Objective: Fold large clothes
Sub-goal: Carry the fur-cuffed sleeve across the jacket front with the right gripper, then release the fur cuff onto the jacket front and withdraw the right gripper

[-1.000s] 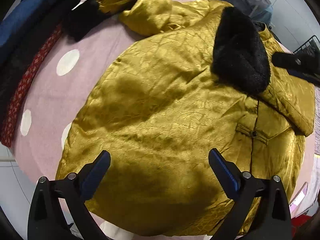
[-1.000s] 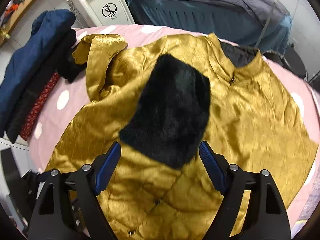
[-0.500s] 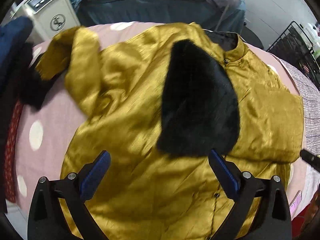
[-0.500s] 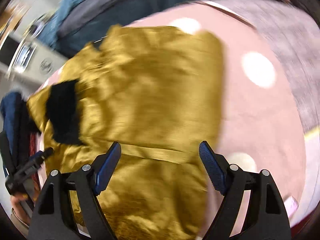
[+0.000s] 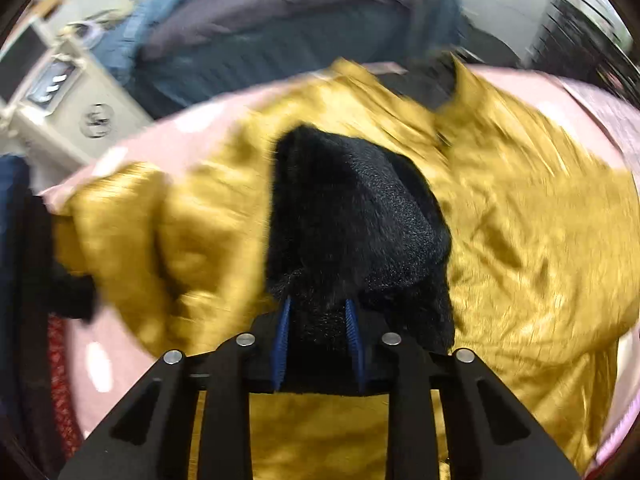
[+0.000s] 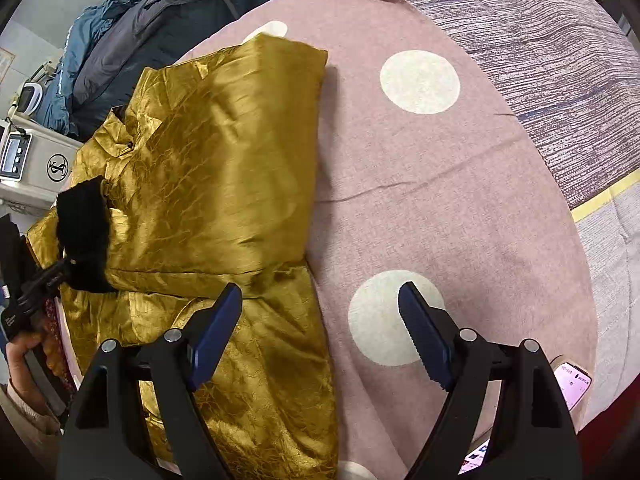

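Left hand-held gripper (image 5: 317, 330) clamped on the black fur cuff (image 5: 352, 216) of the shiny gold satin jacket (image 6: 224, 184); right hand-held gripper (image 6: 320, 332) wide open, holding nothing.
Jacket lies on the pink bedspread with cream dots (image 6: 420, 184), right sleeve folded over its front. Right gripper hovers at the jacket's lower edge. Left view motion-blurred.

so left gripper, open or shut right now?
Shut. The left gripper has its blue pads pinched on the black fur cuff of the gold jacket.
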`<state>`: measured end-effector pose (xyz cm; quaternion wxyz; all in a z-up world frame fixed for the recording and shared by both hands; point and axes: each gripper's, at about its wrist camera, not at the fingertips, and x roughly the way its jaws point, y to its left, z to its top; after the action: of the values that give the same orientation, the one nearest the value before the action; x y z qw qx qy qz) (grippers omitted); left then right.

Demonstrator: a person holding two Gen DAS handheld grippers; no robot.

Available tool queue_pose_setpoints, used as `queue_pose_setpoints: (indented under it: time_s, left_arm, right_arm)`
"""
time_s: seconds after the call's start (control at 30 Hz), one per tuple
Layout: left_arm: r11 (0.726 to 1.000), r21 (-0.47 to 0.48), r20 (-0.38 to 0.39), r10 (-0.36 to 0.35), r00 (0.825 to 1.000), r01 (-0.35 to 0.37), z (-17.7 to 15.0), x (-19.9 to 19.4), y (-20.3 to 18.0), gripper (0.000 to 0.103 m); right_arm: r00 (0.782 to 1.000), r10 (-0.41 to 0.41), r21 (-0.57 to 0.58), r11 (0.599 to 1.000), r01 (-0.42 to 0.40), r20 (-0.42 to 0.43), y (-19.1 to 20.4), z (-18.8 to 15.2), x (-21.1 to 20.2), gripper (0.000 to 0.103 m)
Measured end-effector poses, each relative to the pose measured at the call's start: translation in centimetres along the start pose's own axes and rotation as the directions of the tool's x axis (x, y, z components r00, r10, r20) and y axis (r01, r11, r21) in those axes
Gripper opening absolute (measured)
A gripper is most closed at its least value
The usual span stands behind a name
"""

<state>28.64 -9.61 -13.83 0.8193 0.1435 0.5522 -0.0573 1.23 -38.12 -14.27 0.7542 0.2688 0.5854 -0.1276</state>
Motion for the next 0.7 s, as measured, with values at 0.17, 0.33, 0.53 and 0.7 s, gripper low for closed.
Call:
queue_pose_setpoints:
  time_s: [0.17, 0.33, 0.53, 0.7]
  left_arm:
    - [0.994, -0.09, -0.139, -0.066, 0.988, 0.054, 0.4, 3.1, 2.5, 0.032]
    - [0.998, -0.043, -0.117, 0.037, 0.992, -0.042, -0.1, 3.5, 1.0, 0.072]
    - [0.969, -0.246, -0.097, -0.031, 0.995, 0.006, -2.1, 1.4, 4.1, 0.081]
    - [0.964, -0.265, -0.102, -0.042, 0.994, 0.013, -5.1, 0.8, 4.6, 0.085]
  right_arm:
    - [1.0, -0.012, -0.071, 0.997, 0.013, 0.021, 1.5, 0.0, -0.1, 0.08]
    - [0.994, -0.044, -0.267, 0.961, 0.068, 0.096, 5.9, 0.0, -0.8, 0.08]
    - [0.988, -0.033, -0.482, 0.87, 0.101, 0.148, 12.1, 0.5, -0.5, 0.08]
    - [0.993, -0.055, -0.498, 0.862, 0.098, 0.1, 13.8, 1.3, 2.3, 0.08]
